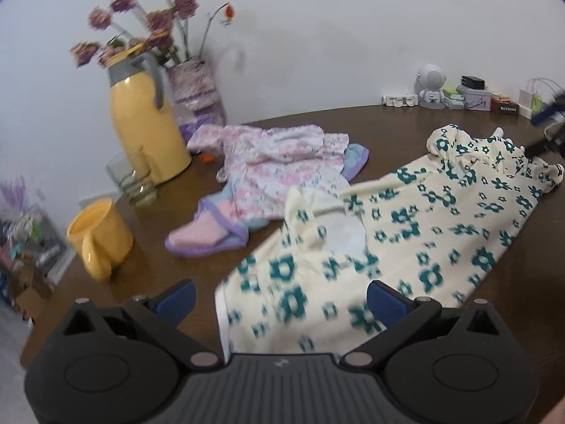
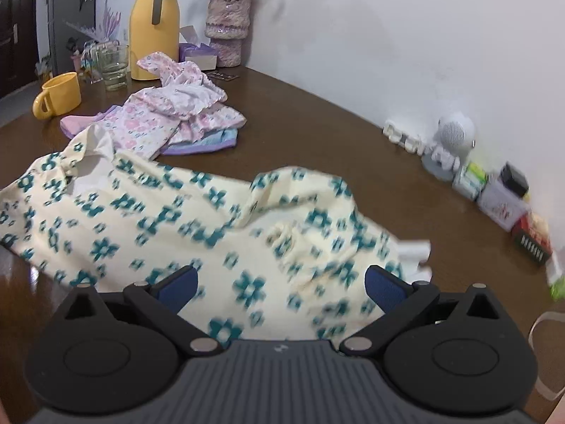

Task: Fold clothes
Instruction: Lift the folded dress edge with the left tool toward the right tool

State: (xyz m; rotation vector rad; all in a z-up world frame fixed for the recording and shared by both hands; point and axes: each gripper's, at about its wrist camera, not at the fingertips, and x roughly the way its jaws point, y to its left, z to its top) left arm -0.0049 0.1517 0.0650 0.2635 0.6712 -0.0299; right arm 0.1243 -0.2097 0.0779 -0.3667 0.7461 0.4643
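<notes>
A cream garment with teal flowers (image 1: 406, 226) lies spread and rumpled on the brown table (image 1: 381, 130); it also shows in the right wrist view (image 2: 197, 226). My left gripper (image 1: 280, 298) is open, with its jaws wide apart just above the garment's near hem. My right gripper (image 2: 280, 288) is open over the garment's other end, and it shows at the far right of the left wrist view (image 1: 551, 130). A pile of pink floral and purple-trimmed clothes (image 1: 272, 173) lies behind; it also shows in the right wrist view (image 2: 169, 120).
A yellow thermos jug (image 1: 141, 123), a glass (image 1: 134, 180), a yellow mug (image 1: 99, 236) and a vase of flowers (image 1: 197, 95) stand at the table's left. A small white figure (image 2: 452, 141) and several boxes (image 2: 501, 198) line the wall side.
</notes>
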